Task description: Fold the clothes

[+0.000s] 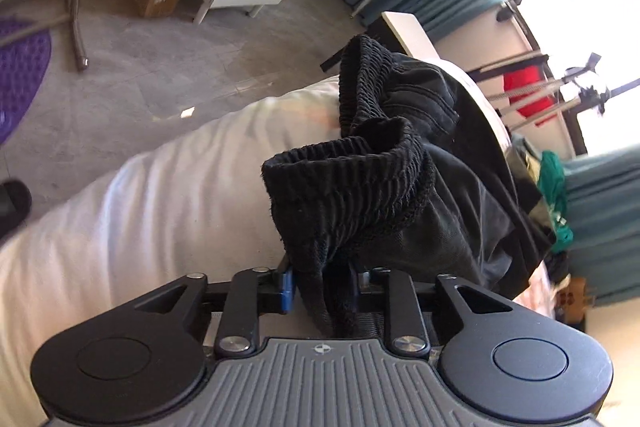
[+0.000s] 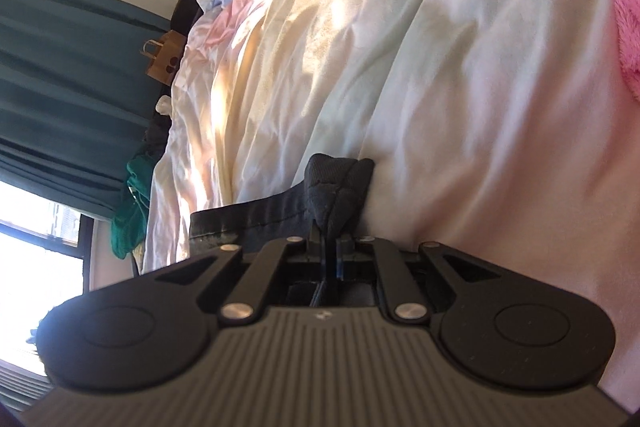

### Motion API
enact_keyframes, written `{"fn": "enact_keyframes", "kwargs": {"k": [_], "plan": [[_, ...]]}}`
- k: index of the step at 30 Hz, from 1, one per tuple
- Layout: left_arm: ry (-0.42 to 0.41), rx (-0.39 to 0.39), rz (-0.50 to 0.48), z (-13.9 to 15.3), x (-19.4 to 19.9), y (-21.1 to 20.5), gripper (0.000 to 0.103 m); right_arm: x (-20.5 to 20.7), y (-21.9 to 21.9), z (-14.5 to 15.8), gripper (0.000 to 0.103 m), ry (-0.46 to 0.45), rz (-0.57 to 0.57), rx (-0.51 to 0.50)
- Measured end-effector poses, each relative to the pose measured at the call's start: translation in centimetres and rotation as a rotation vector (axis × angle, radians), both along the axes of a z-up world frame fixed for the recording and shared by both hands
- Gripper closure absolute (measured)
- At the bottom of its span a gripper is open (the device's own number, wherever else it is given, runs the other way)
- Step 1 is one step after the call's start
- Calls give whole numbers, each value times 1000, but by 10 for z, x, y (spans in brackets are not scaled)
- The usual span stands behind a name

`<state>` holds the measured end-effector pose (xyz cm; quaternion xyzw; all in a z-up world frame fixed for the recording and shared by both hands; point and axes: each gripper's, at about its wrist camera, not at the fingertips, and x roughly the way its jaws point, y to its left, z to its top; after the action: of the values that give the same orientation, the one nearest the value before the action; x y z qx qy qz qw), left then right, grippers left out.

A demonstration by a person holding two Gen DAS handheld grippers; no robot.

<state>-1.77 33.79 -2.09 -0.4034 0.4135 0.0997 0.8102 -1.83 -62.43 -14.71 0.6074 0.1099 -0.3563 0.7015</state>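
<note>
Both wrist views close over bed, tilted.

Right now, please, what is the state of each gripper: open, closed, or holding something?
Left gripper: closed on the ribbed waistband of the black garment.
Right gripper: closed on a bunched edge of the black garment, over the bed sheet.
</note>
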Motion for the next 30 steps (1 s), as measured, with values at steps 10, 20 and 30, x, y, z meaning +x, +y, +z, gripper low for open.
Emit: {"fn": "enact_keyframes", "kwargs": {"k": [10, 20, 30], "plan": [[-195, 426, -118, 71, -45, -47, 21, 1, 16, 37, 38, 42, 40, -111], [-409, 531, -223, 104, -18, -167, 14, 30, 95, 110, 33, -22, 385, -473], [-523, 580, -400, 99, 28, -301, 13, 49, 182, 133, 33, -188, 714, -547]]}}
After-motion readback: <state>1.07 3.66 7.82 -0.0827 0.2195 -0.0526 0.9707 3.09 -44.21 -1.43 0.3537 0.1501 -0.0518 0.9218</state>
